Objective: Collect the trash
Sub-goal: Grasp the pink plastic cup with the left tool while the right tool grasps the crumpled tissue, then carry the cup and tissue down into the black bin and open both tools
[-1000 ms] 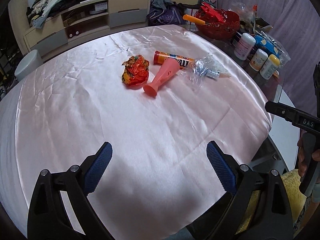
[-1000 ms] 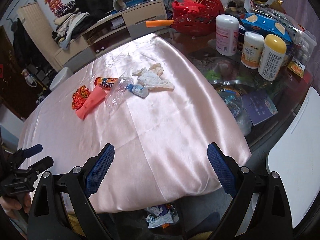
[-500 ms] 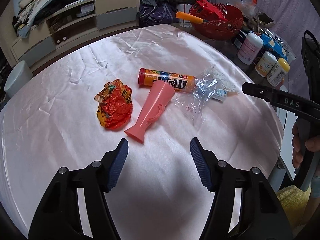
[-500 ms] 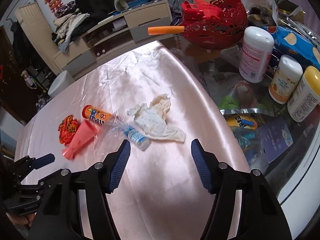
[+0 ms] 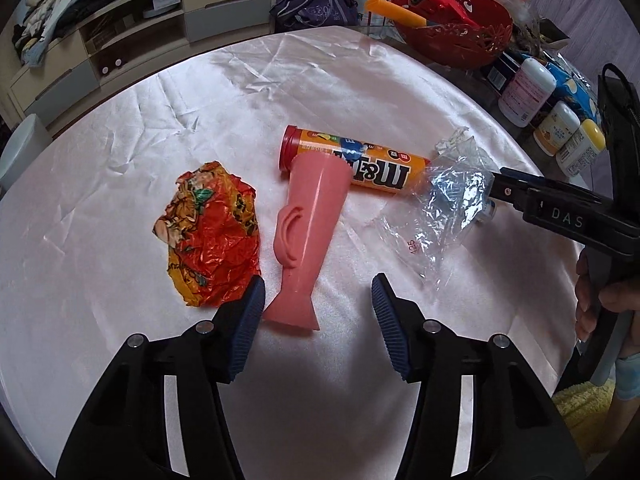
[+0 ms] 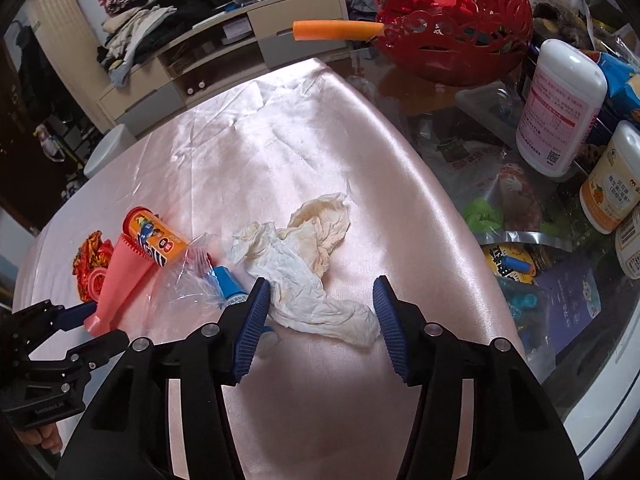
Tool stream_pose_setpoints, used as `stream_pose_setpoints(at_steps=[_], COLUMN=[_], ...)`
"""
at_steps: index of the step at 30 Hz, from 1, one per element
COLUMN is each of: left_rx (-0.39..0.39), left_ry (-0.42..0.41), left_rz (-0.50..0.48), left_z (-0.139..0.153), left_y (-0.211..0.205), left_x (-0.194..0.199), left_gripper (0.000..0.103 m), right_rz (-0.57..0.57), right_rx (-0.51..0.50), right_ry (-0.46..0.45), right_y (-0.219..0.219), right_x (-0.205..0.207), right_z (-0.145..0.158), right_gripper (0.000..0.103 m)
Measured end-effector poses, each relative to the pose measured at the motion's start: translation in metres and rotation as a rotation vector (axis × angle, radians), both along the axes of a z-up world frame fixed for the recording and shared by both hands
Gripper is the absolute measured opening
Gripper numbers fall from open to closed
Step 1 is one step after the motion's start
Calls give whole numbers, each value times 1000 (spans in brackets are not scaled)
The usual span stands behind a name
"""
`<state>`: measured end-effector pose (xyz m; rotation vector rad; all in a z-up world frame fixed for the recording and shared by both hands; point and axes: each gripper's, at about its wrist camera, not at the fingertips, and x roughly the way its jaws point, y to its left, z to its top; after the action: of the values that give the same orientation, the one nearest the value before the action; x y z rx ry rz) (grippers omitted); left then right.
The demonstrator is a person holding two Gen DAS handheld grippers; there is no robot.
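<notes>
On the pink satin tablecloth (image 5: 120, 352) lie a crumpled orange wrapper (image 5: 212, 236), a pink plastic vase (image 5: 312, 232) on its side, an orange M&M's tube (image 5: 360, 160) and a clear plastic wrapper (image 5: 448, 208). My left gripper (image 5: 318, 304) is open, its jaws either side of the vase's foot. In the right wrist view a crumpled white tissue (image 6: 304, 264) lies just ahead of my open right gripper (image 6: 318, 308), beside a small blue-capped bottle (image 6: 230, 286). The right gripper's side also shows in the left wrist view (image 5: 560, 212).
A red basket (image 6: 452, 40) with an orange stick (image 6: 336, 30) stands at the table's far edge. White bottles (image 6: 560, 108) and snack packets (image 6: 508, 264) crowd the glass tabletop on the right. A cabinet (image 5: 132, 40) with clothes stands behind the table.
Both grippers have moved forward and down toward the trash. The left now straddles the vase's foot; the right has reached the tissue. Both jaws have narrowed a little.
</notes>
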<state>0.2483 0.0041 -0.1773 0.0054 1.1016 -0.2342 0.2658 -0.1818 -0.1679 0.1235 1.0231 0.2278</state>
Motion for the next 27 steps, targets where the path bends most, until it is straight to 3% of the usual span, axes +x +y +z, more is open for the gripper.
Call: stream_pose_setpoints(at_steps=[1,4,5,6,8,9,16,27], left_rx=[6,-6,-6,-1,4,-3,-41,-70], left_ry=[-10,-8,-9,-12,-12,-8,4,-52], left_rz=[-3,-8,-11,-11,-9,-11,-17,-36], left_z=[0,0,0,0,0,1,5,40], left_y=[-1,-2,-2,-2,-2,-1,2,-4], left_x=[1,5,6,7,9,8,-21,-111], left_gripper=[51,51,45,41,22,20,20,20], right_rz=[4,14,17,19,24,25,3,16], right_rx=[1,10,3,-3,-7,-9,11,12], right_ry=[0,-5,-11,-15,-18,-17,-8,-50], right_y=[0,2,3,4,6,7,-7,-14], right_x=[0,0,-1,-2,-4,-5,-31,-115], right_z=[0,1,1,2,3,3,11,46], right_gripper=[38,17,15,14,12,12,12,12])
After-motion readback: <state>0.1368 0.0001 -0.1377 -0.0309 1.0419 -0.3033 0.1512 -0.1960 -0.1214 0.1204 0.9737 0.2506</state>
